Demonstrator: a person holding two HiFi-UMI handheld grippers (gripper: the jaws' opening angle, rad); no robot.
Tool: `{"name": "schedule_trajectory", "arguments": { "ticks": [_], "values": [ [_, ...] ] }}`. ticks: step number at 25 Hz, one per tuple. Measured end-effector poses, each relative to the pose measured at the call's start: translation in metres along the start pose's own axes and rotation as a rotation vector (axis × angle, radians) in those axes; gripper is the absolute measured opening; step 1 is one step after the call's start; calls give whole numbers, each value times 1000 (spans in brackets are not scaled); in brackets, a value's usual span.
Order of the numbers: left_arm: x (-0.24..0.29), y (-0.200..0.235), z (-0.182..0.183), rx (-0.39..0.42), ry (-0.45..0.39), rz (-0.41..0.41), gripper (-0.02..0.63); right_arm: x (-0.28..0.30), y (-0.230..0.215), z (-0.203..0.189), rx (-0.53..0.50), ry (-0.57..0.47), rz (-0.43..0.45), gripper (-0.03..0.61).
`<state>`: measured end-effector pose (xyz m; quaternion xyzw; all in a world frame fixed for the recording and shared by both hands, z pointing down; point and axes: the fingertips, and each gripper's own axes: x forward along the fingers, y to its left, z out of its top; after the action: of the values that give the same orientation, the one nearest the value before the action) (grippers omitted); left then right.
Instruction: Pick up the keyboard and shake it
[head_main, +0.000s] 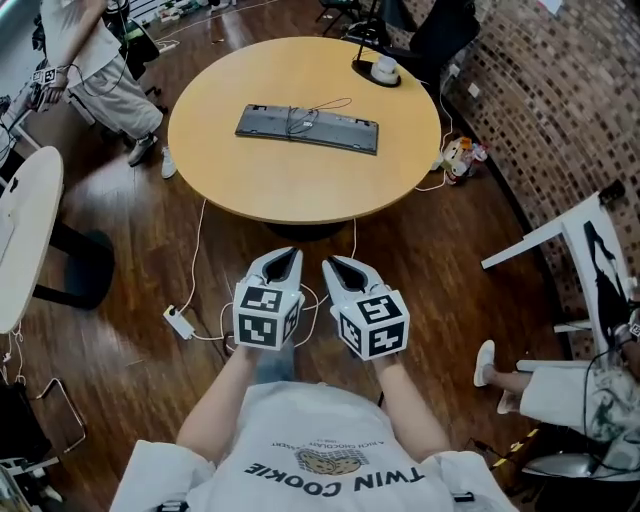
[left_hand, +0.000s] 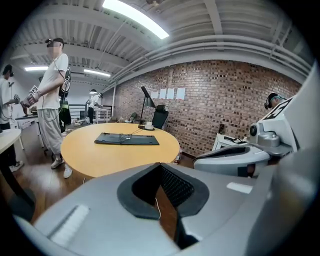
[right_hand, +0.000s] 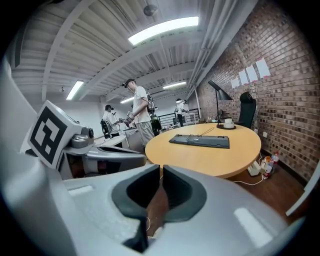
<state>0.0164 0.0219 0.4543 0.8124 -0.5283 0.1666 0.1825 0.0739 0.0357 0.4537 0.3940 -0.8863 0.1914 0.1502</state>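
Observation:
A dark grey keyboard with its cable coiled on top lies on the round wooden table, towards the far side. It also shows in the left gripper view as the keyboard and in the right gripper view as the keyboard. My left gripper and right gripper are side by side over the floor, short of the table's near edge and well away from the keyboard. Both point at the table. The left gripper and the right gripper are shut with nothing between the jaws.
A black lamp base with a white cup stands at the table's far right edge. A white power strip and cables lie on the floor. A person stands far left. A white table is left, a tilted white frame right.

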Motion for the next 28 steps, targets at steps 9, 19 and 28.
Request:
{"name": "schedule_trajectory", "arguments": {
  "ticks": [9, 19, 28],
  "values": [
    [76, 124, 57, -13, 45, -81, 2, 104, -60, 63, 105, 55, -80, 43],
    [152, 268, 103, -15, 89, -88, 34, 168, -153, 105, 214, 61, -191, 118],
    [230, 352, 120, -30, 181, -99, 105, 205, -262, 119, 255, 84, -221, 158]
  ]
}}
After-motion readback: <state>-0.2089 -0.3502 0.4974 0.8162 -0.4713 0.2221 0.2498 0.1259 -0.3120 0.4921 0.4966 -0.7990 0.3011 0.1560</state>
